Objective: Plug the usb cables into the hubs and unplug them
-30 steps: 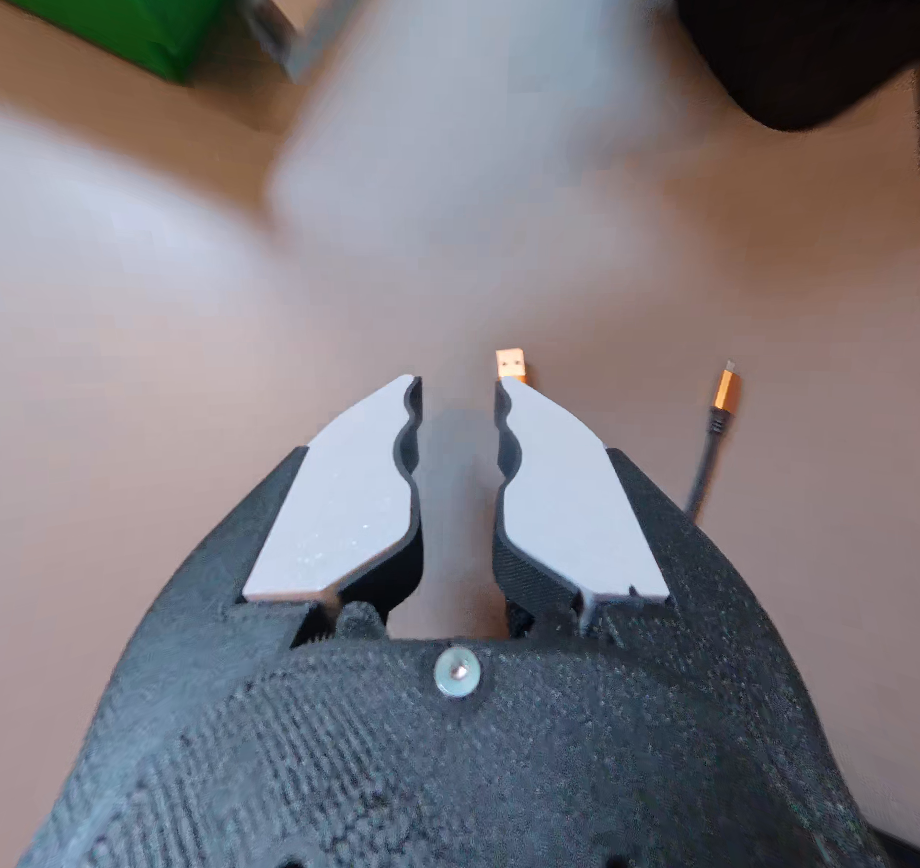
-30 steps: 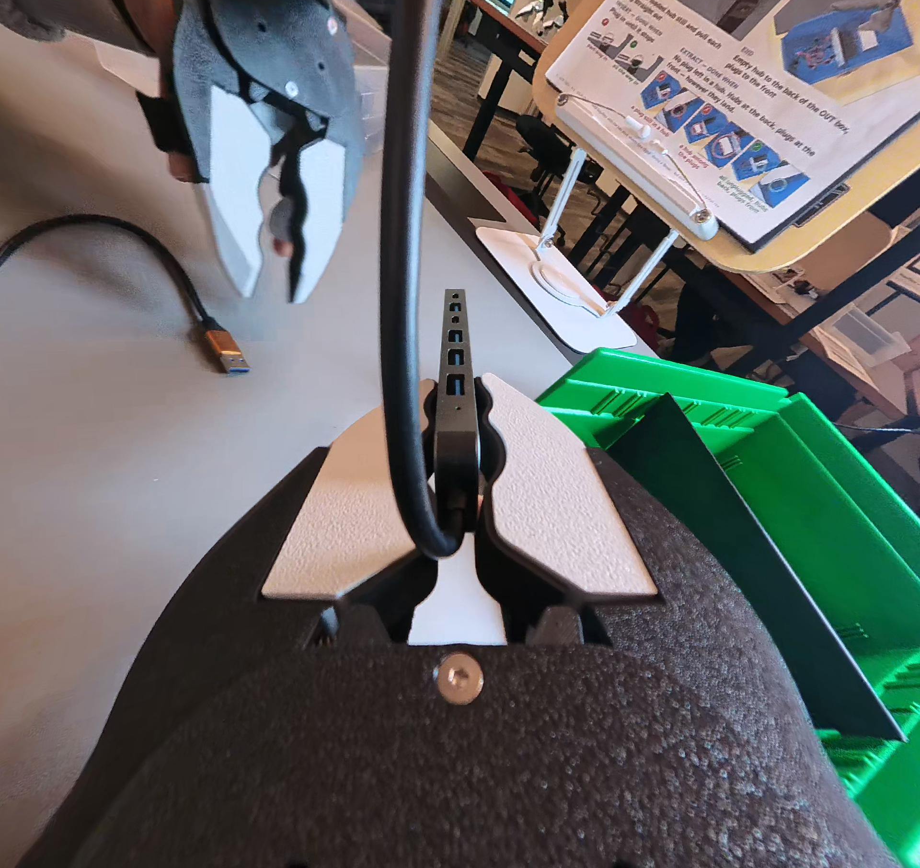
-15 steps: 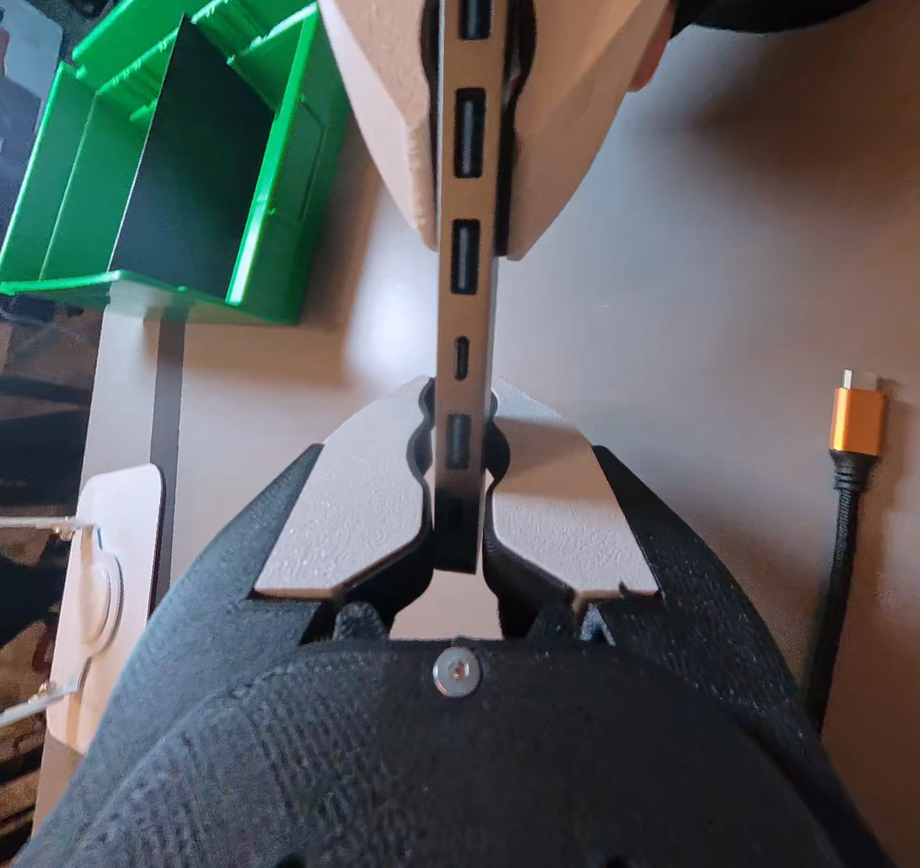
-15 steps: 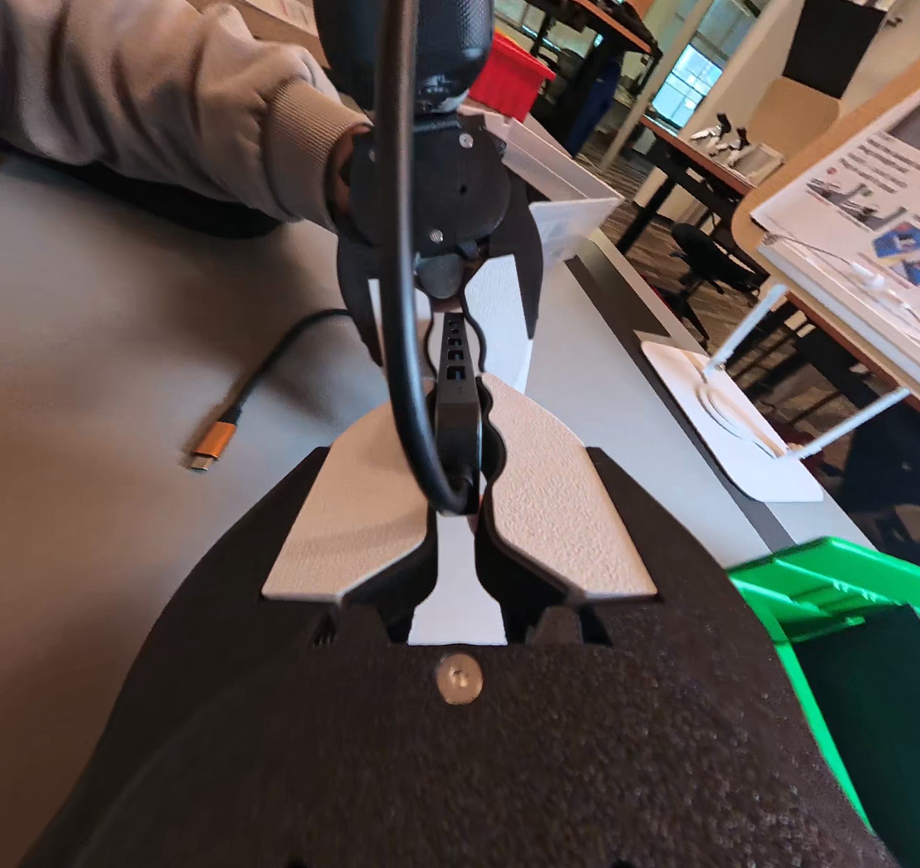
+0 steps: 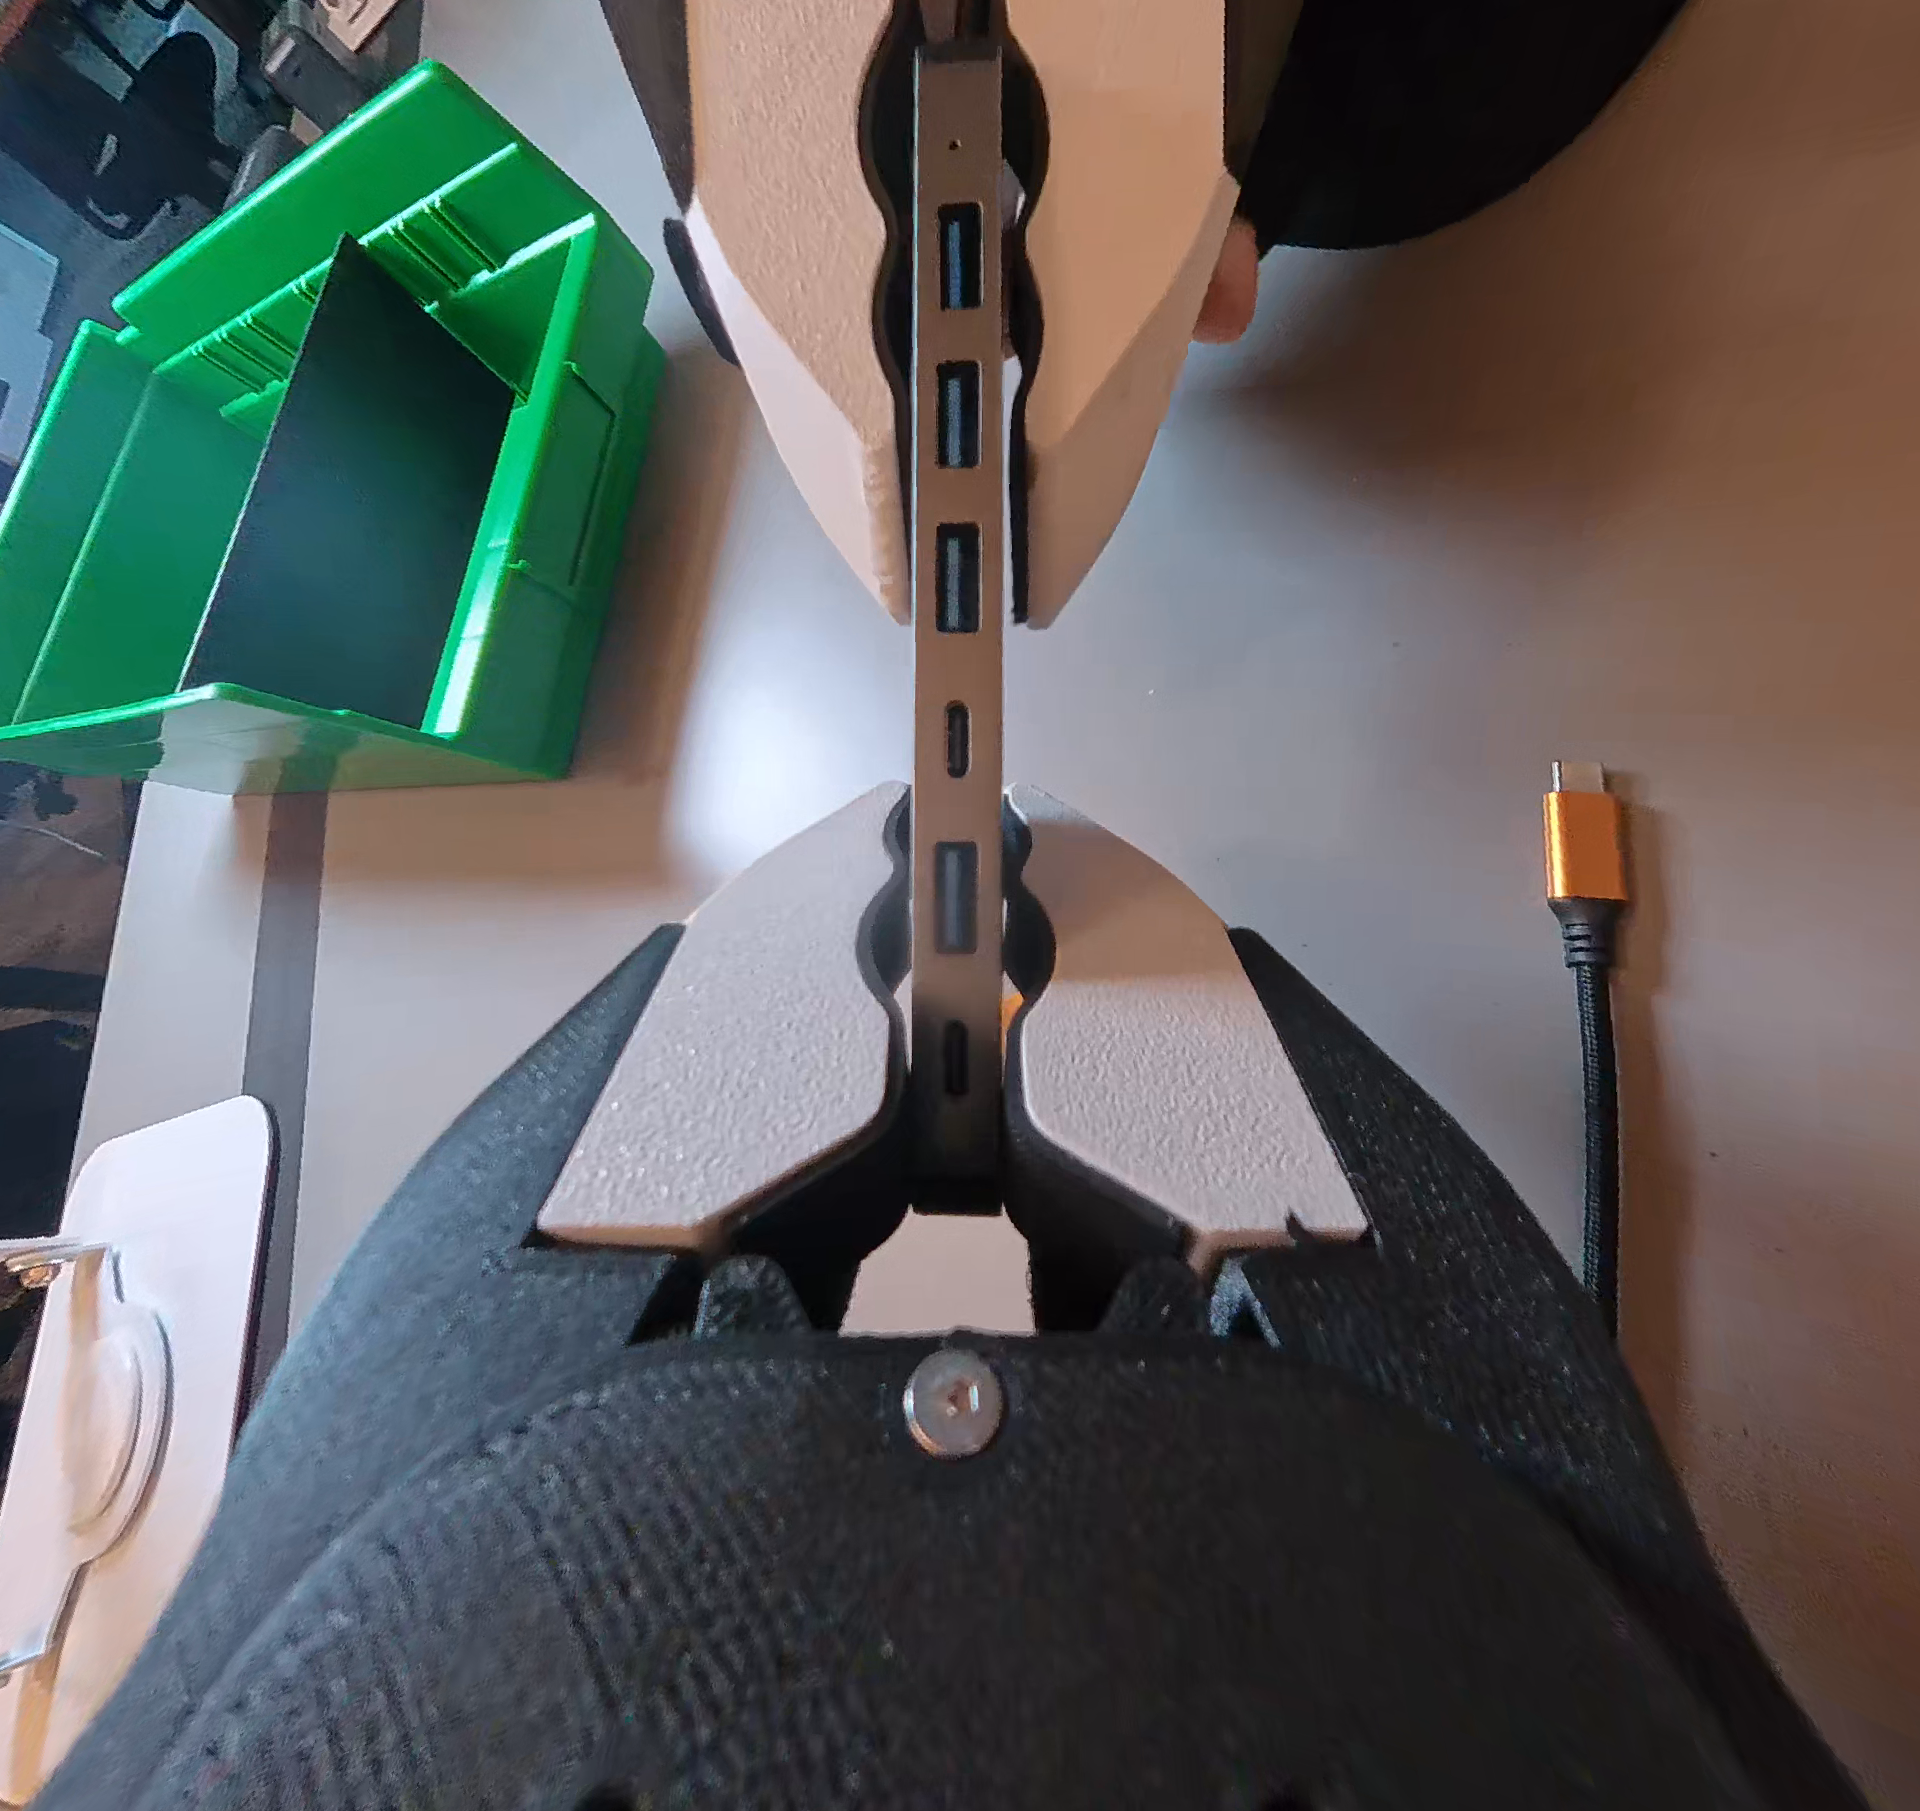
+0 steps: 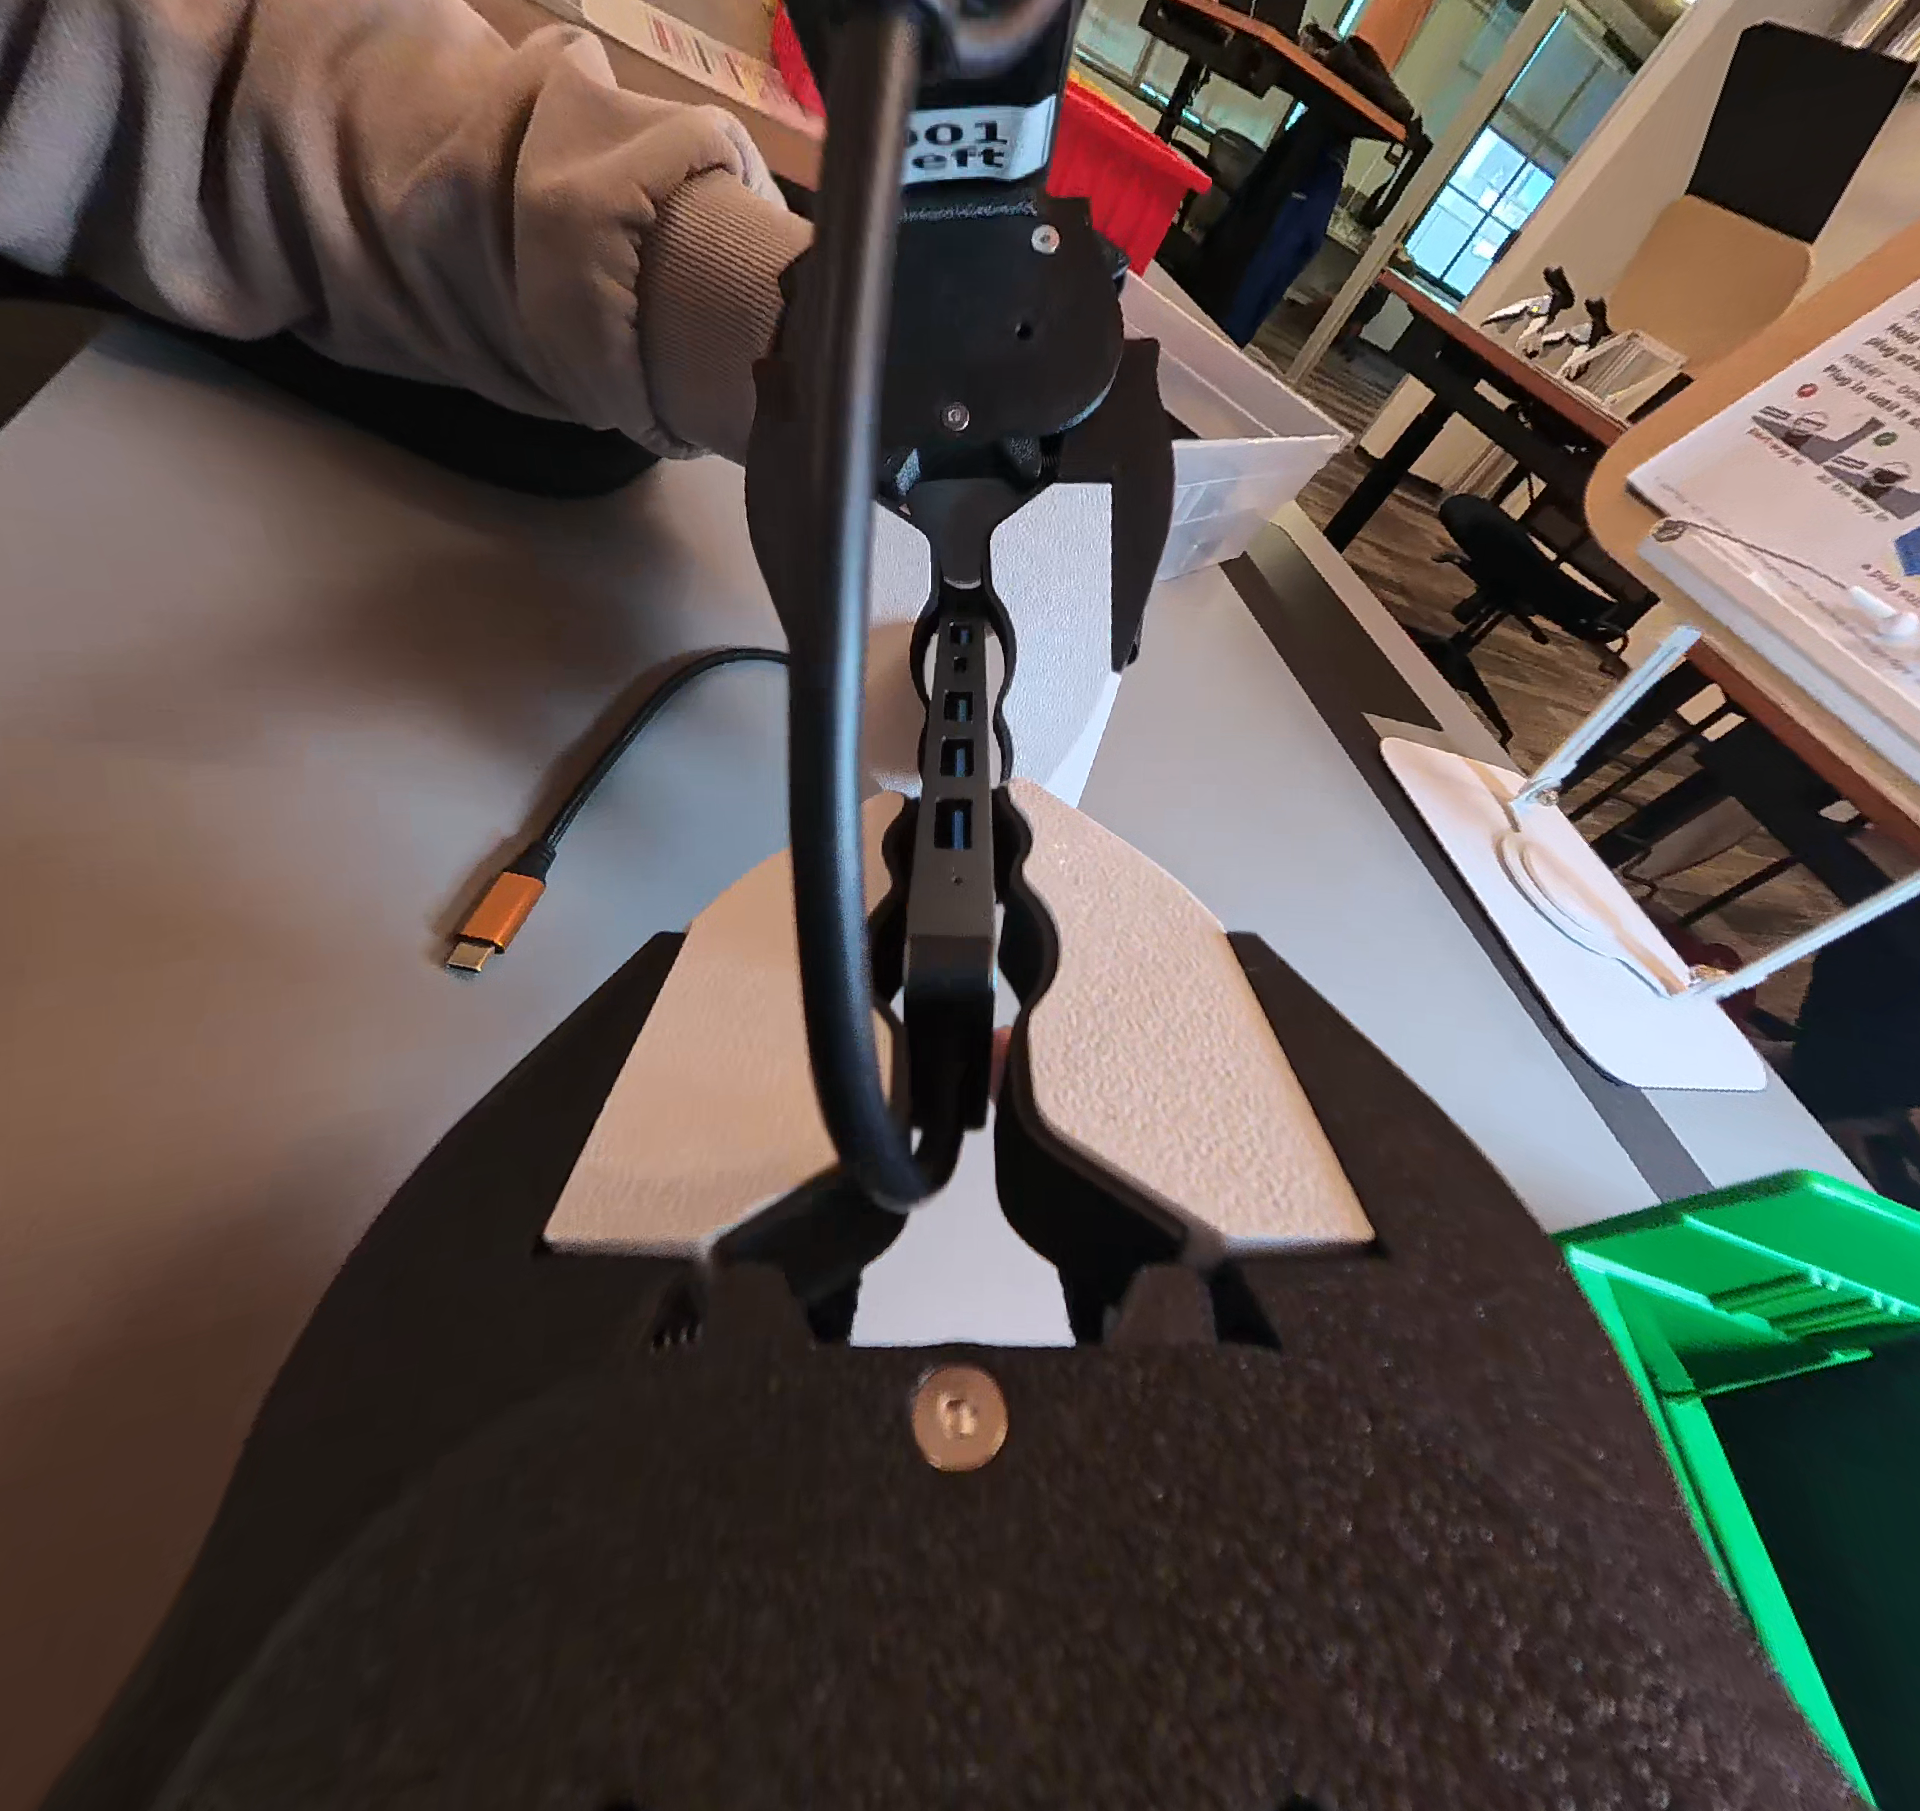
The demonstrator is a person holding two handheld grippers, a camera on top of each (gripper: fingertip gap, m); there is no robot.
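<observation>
A slim dark grey hub [image 5: 958, 712] with a row of ports is held in the air between both grippers, one at each end. My left gripper [image 5: 956, 805] is shut on its near end. My right gripper [image 5: 961, 613] is shut on its far end. In the right wrist view the hub [image 6: 951, 930] sits in my right gripper [image 6: 961, 805], and the left gripper [image 6: 966, 774] clamps the far end. The hub's own black cable [image 6: 831, 618] loops up on the left. A black cable with an orange plug [image 5: 1581, 847] lies loose on the table [image 6: 499, 914].
A green bin [image 5: 312, 514] with a black divider stands by the table edge [image 6: 1766, 1346]. A white stand base [image 5: 156, 1346] carries an instruction sheet [image 6: 1818, 473]. A clear plastic box [image 6: 1226, 473] sits at the back. A person's grey sleeve [image 6: 416, 255] lies behind the left gripper. The left gripper's tips are roughly 5 cm from the right gripper's.
One second ago my left gripper was open and empty over the table. It has swung to the hub and shut on its free end. The right gripper has kept hold.
</observation>
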